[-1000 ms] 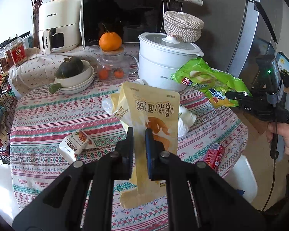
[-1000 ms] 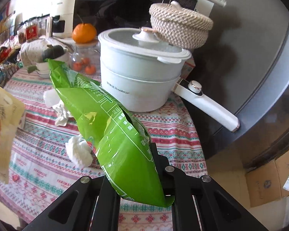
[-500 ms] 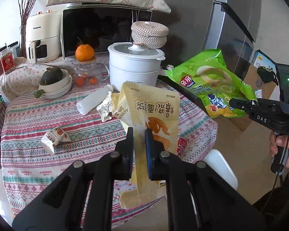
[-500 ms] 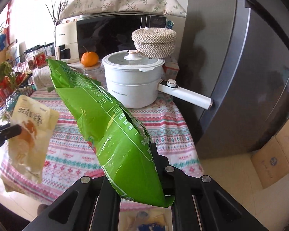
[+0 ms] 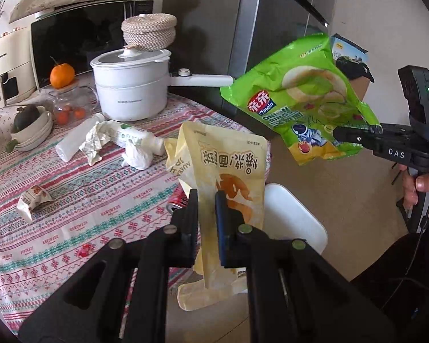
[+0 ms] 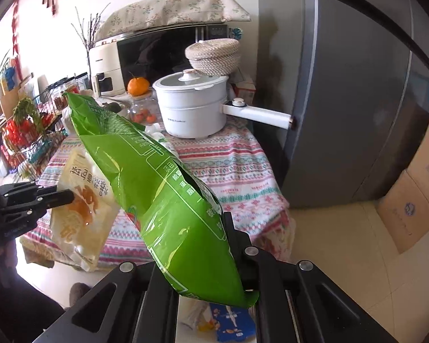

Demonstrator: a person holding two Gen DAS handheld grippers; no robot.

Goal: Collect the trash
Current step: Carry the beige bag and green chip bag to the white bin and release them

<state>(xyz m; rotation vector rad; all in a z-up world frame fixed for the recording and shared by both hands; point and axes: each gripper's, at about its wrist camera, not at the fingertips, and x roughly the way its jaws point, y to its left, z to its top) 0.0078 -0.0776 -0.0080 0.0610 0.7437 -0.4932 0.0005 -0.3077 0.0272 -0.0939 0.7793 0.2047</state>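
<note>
Both grippers have drawn back from the table (image 5: 71,200) since a second ago; the left gripper (image 5: 206,200) stays clamped on a yellow snack bag (image 5: 228,165) hanging past the table's edge. Beside it, the right gripper (image 5: 340,134) pinches a green chip bag (image 5: 300,94) in the air; wrappers remain on the cloth.

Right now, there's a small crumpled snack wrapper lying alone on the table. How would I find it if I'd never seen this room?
Start at the round table with the striped patterned cloth and its big white pot. Come toward the near left part of the cloth: the small wrapper lies there alone, apart from the white bottles and crumpled tissue. It is whitish with an orange picture.
</note>
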